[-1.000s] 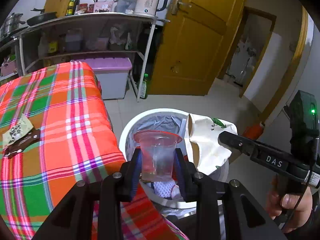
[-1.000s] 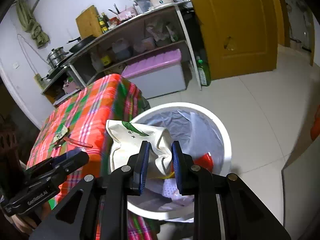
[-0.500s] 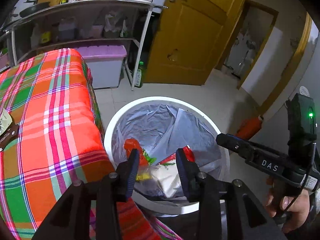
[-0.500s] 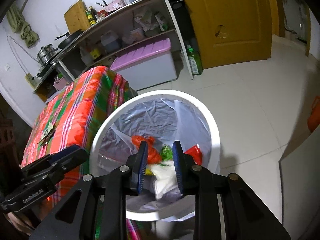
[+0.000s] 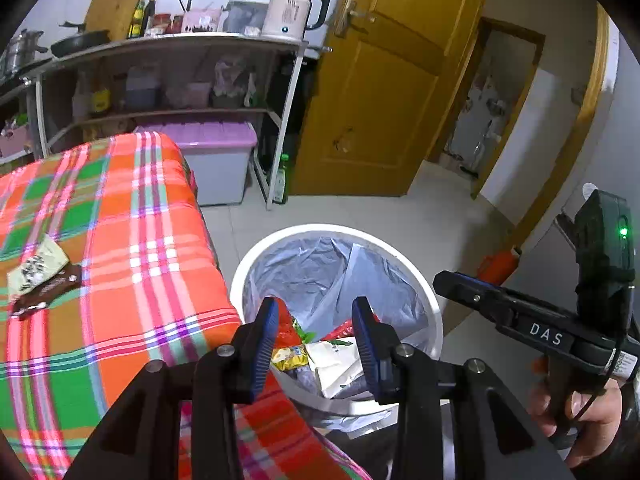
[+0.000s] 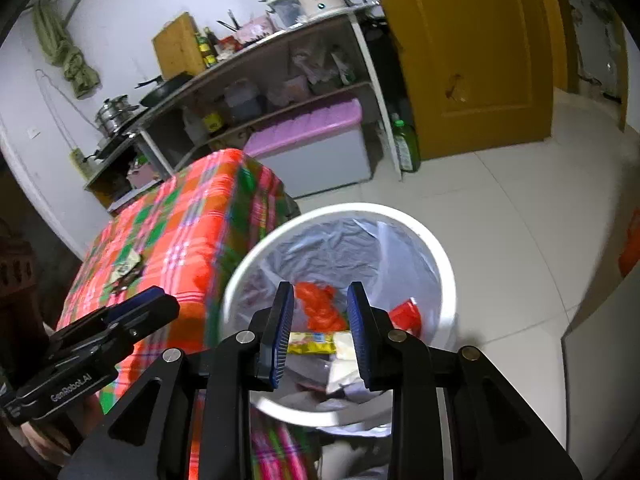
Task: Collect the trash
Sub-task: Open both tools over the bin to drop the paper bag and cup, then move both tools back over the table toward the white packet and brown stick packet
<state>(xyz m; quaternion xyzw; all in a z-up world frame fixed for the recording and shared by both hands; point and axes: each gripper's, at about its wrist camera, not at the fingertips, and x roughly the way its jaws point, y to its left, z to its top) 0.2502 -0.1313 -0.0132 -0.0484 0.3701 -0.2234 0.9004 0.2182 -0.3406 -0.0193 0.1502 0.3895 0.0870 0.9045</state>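
Remaining trash: wrappers (image 5: 38, 276), flat on tabletop (image 5: 120, 240), well apart from bin (image 5: 434, 312). Bin: beside tabletop edge, lined, holding litter. Left claw (image 5: 314, 334), right claw (image 6: 320, 330): both parted, empty, above bin. Risks: thin flat wrappers slipping from pinch; cloth snagging; bin rim knocked.

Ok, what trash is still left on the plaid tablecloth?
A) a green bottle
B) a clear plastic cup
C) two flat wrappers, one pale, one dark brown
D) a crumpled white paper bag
C: only a pale wrapper overlapping a dark brown wrapper lie on the tablecloth.
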